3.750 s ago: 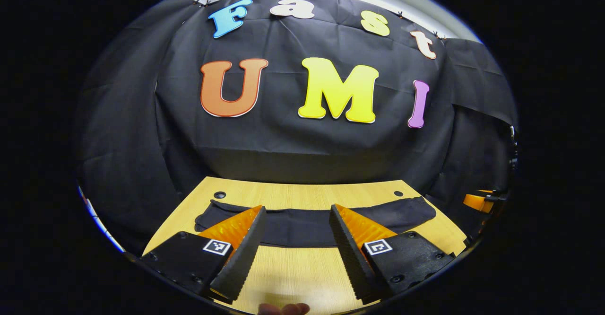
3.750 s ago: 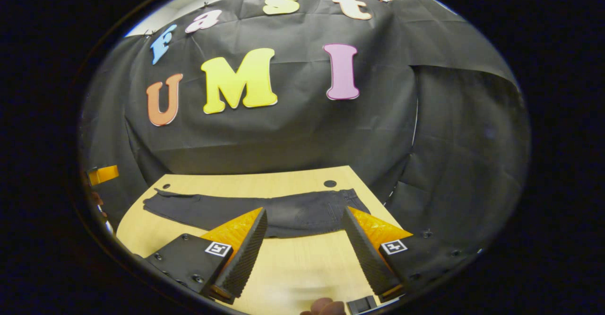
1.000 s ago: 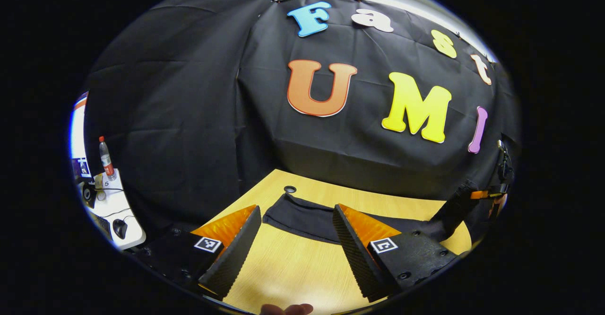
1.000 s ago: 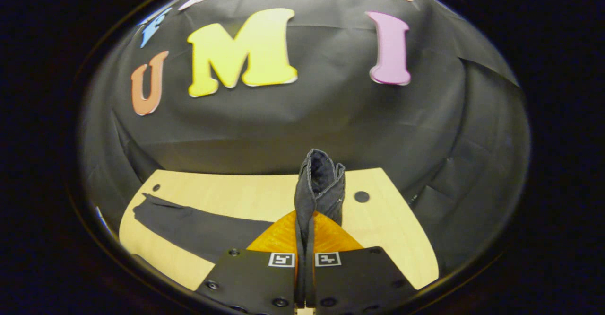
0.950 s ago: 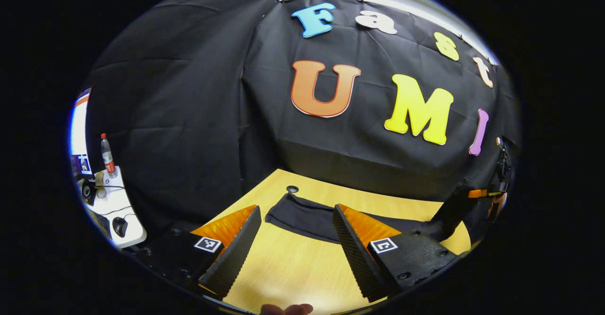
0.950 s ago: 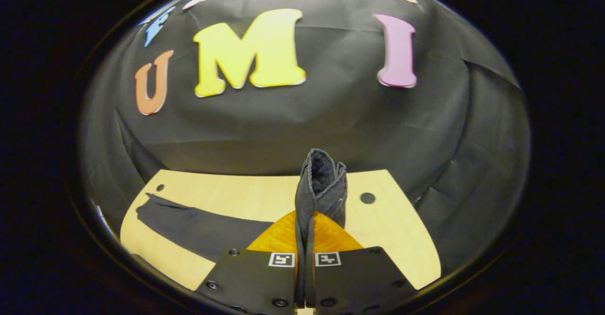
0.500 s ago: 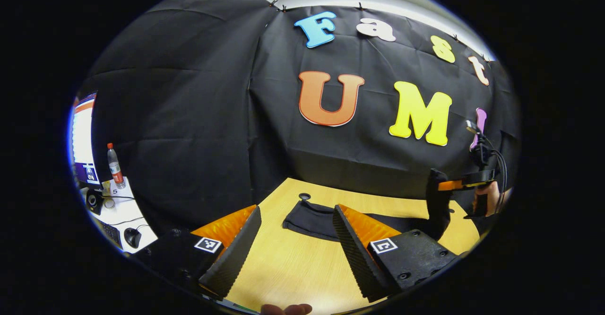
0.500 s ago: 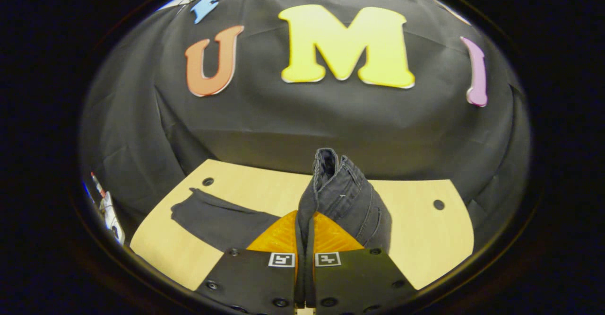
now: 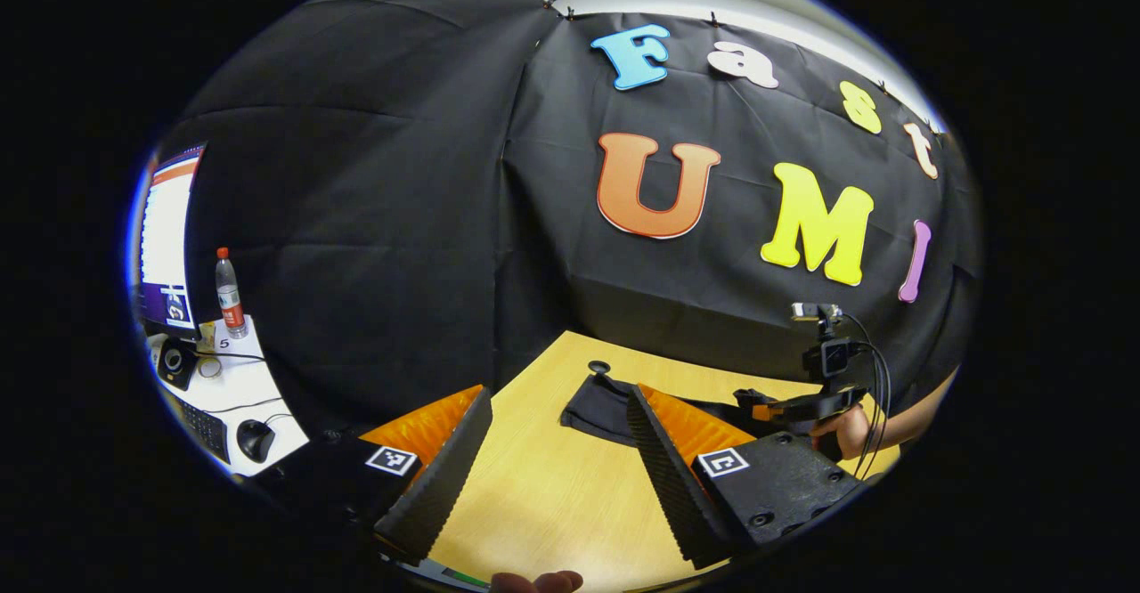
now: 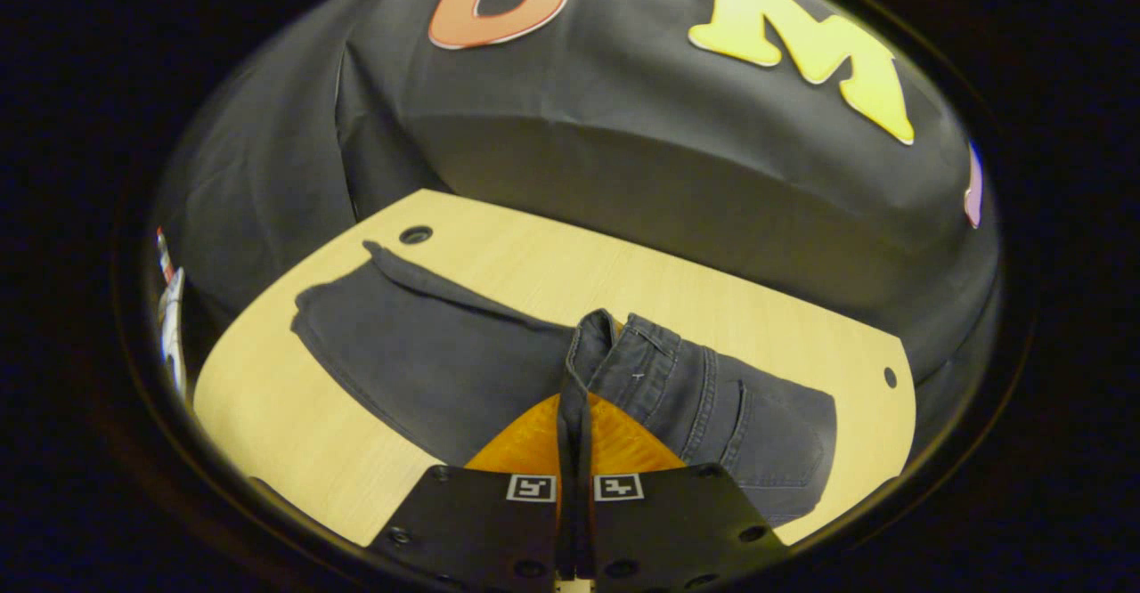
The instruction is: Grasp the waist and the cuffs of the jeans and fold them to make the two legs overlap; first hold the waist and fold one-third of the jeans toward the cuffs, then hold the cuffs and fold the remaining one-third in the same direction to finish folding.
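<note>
Right gripper view has my right gripper [image 10: 574, 415] pressed closed on the waistband [image 10: 595, 344] of the dark charcoal denim jeans [image 10: 427, 361]; both fingers squeeze a thin strip of the cloth that runs up between them, and the band's edge stands up just past the tips. To the right of my fingers the seat of the jeans, with its stitched seams and a back pocket, lies turned over on top of the legs. The legs stretch away to the left across the pale wooden table [image 10: 267, 415], flat on the board, and the cuffs [image 10: 374, 259] end near a small round hole [image 10: 415, 235] in the tabletop at its far left corner.

Left gripper view shows my left gripper [image 9: 557, 468] with its fingers spread wide, nothing between them, hovering above bare table [image 9: 543, 495] near the front edge. Beyond its tips the cuff end of the jeans [image 9: 601, 406] lies flat by the same round hole [image 9: 598, 367]. Farther right I can see my right gripper [image 9: 784, 410] low over the jeans, with my hand [image 9: 846, 428] behind it and a small camera [image 9: 828, 357] with cables riding on top. Off the left of the table stands a white desk [image 9: 236, 393] with a clear plastic bottle [image 9: 228, 292], a monitor [image 9: 165, 237] and a dark computer mouse [image 9: 254, 440].
</note>
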Available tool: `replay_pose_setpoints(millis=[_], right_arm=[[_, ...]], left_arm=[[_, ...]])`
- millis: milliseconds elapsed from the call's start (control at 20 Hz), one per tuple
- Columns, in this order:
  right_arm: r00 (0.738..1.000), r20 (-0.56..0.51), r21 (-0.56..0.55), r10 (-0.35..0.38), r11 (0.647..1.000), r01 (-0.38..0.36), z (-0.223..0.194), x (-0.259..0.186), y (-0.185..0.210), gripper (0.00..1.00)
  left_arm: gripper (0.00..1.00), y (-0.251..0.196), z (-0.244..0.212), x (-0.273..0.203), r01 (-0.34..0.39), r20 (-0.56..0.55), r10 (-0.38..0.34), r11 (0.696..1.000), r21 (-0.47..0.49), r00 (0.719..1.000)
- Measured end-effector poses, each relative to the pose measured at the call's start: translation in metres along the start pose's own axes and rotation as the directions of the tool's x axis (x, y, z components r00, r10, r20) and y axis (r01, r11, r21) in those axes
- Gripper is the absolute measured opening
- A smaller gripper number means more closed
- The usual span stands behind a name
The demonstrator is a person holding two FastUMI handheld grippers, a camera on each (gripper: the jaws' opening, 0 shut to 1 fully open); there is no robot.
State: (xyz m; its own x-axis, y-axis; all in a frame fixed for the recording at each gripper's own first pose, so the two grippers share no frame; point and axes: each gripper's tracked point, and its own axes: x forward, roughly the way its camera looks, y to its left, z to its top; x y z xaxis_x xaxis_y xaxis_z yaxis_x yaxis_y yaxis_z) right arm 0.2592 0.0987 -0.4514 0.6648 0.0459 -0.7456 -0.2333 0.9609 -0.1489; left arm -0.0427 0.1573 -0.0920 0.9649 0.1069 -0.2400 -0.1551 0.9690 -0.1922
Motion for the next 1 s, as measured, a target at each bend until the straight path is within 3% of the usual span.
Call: replay_pose_setpoints(millis=[200,250,300,450,500,650,800,950,1000], right_arm=[[0.999,-0.026,-0.091,-0.035,0.995,0.032,-0.022,0.02,0.016,0.0],[0.999,-0.031,-0.113,-0.015,0.994,0.012,-0.025,0.018,0.019,0.01],[0.998,-0.042,-0.12,0.038,0.992,-0.043,-0.028,0.017,0.029,0.1],[0.995,-0.043,-0.141,0.086,0.986,-0.091,-0.028,0.011,0.048,0.27],[0.991,-0.039,-0.132,0.124,0.983,-0.129,-0.026,0.007,0.056,0.39],[0.982,-0.016,-0.13,0.189,0.973,-0.19,-0.02,-0.016,0.066,0.84],[0.971,0.026,-0.118,0.238,0.965,-0.233,-0.004,-0.059,0.062,0.89],[0.955,0.106,-0.034,0.276,0.961,-0.274,0.016,-0.116,0.042,0.9],[0.952,0.125,-0.007,0.278,0.96,-0.28,0.021,-0.135,0.031,0.94]], left_arm=[[0.98,0.007,-0.005,0.005,-0.005,-0.021,0.004,1.0,-0.024,1.0],[0.98,0.008,-0.008,0.007,-0.005,-0.03,0.004,0.999,-0.038,1.0],[0.98,0.01,-0.011,0.009,-0.009,-0.043,0.006,0.998,-0.055,0.999],[0.98,0.013,-0.015,0.012,-0.012,-0.052,0.007,0.996,-0.084,0.999],[0.98,0.013,-0.017,0.014,-0.016,-0.052,0.012,0.998,-0.068,0.999],[0.99,0.011,-0.022,0.021,-0.005,-0.055,0.005,1.0,-0.015,0.998],[0.98,0.01,-0.025,0.04,-0.013,-0.068,0.014,1.0,0.015,0.998],[0.98,-0.015,-0.03,0.063,0.055,-0.101,-0.064,0.995,-0.085,0.993],[0.98,-0.021,-0.031,0.073,0.069,-0.099,-0.082,0.99,-0.123,0.992]])
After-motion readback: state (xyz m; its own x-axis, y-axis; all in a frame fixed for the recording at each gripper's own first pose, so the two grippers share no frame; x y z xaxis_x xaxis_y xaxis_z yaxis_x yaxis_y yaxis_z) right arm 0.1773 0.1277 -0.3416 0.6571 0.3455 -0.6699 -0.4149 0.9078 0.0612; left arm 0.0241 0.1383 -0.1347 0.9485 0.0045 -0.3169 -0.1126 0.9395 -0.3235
